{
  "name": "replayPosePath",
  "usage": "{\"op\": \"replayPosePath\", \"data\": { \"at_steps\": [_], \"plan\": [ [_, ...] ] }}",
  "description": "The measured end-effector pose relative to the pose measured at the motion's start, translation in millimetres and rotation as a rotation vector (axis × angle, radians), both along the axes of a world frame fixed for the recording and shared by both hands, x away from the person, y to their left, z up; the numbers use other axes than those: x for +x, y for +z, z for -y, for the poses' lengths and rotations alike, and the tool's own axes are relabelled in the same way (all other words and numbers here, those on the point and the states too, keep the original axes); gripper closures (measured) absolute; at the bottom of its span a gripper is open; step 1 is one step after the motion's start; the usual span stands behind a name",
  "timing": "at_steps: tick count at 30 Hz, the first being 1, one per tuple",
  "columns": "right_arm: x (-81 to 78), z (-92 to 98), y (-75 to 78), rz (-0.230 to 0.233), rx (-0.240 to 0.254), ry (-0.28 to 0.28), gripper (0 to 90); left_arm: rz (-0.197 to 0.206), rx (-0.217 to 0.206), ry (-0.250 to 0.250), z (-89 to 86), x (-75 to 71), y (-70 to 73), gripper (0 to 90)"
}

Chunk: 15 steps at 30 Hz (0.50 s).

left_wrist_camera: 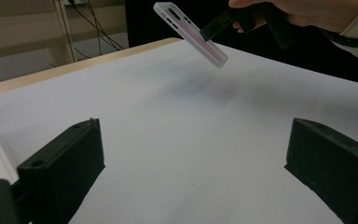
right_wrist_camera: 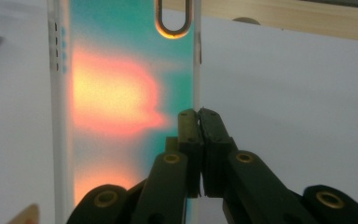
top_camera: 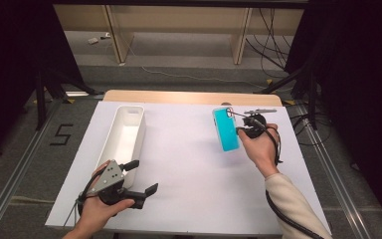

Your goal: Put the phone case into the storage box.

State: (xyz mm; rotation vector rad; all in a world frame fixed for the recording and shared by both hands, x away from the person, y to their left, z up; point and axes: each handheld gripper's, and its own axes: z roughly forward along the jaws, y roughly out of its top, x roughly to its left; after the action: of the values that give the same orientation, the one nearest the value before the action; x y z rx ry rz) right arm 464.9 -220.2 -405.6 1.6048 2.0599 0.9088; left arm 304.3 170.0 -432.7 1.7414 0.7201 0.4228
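Observation:
A teal phone case (top_camera: 226, 129) with a clear rim hangs tilted above the white sheet at the right. My right gripper (top_camera: 238, 131) is shut on its right long edge. In the right gripper view the jaws (right_wrist_camera: 198, 114) meet on the case's clear rim (right_wrist_camera: 121, 93), below the camera cut-out. From the left gripper view the phone case (left_wrist_camera: 191, 33) shows its pale back, held off the table by the right gripper (left_wrist_camera: 213, 30). My left gripper (top_camera: 143, 177) rests near the front left with its jaws wide open (left_wrist_camera: 193, 140) and nothing between them.
A long white bin (top_camera: 129, 110) lies on the left of the white sheet (top_camera: 189, 164), just beyond my left gripper. The table's wooden back edge (top_camera: 189, 97) runs behind the sheet. Cables and tripod legs stand on the floor around the table.

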Motion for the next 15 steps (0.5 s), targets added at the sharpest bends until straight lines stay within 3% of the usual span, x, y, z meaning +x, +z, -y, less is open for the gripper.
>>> {"op": "replayPosePath", "data": {
  "at_steps": [2,5,7,15],
  "plan": [
    [-4.2,-1.9,0.7,0.023,0.011,0.003,89.0,-0.003,-0.008,-0.001,4.5,1.9,1.5,5.6],
    [-9.3,-5.7,-0.8,0.104,0.025,0.047,89.0,0.003,0.008,0.004,11.5,5.9,6.2,7.3],
    [-13.7,-9.0,0.1,0.134,0.028,0.075,89.0,0.003,0.002,0.012,17.5,10.1,9.9,8.1],
    [-30.1,-29.0,3.3,0.192,0.045,0.132,89.1,0.015,0.002,0.046,44.5,32.6,31.7,14.2]
  ]
}}
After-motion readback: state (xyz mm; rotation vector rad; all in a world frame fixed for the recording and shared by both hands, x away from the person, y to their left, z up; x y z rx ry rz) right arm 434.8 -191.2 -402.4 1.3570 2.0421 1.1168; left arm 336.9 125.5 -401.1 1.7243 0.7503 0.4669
